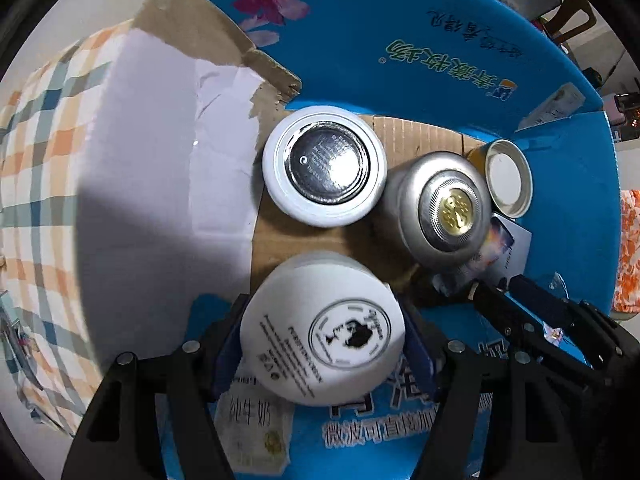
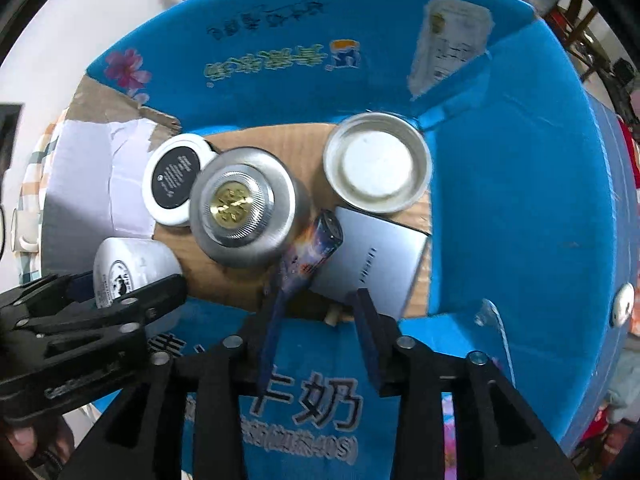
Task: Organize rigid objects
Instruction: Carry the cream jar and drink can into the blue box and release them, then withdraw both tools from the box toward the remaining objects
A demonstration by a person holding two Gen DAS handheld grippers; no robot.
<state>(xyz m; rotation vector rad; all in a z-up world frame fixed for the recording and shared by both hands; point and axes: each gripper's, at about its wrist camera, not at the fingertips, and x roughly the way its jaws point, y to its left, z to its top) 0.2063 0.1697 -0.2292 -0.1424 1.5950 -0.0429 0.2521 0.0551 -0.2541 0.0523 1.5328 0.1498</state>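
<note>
Left wrist: left hand-held gripper (image 1: 322, 344) clamping white jar (image 1: 322, 330); right hand-held gripper (image 2: 316, 312) wide, box (image 2: 520, 200) print "牛奶".

Blue carton (image 2: 520, 200) with pink flower print; white jar (image 1: 320, 332), black round emblem; silver tin (image 2: 244, 208), gold centre; orange-blue checked cloth (image 1: 44, 128).

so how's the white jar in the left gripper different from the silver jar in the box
The white jar is matte white with a black round logo and print facing the camera; the silver jar is shiny metal with a gold emblem in its ridged lid. The white jar is clamped between the left gripper's fingers, above the box's near edge; the silver jar stands free on the cardboard floor. Both are round.
</note>
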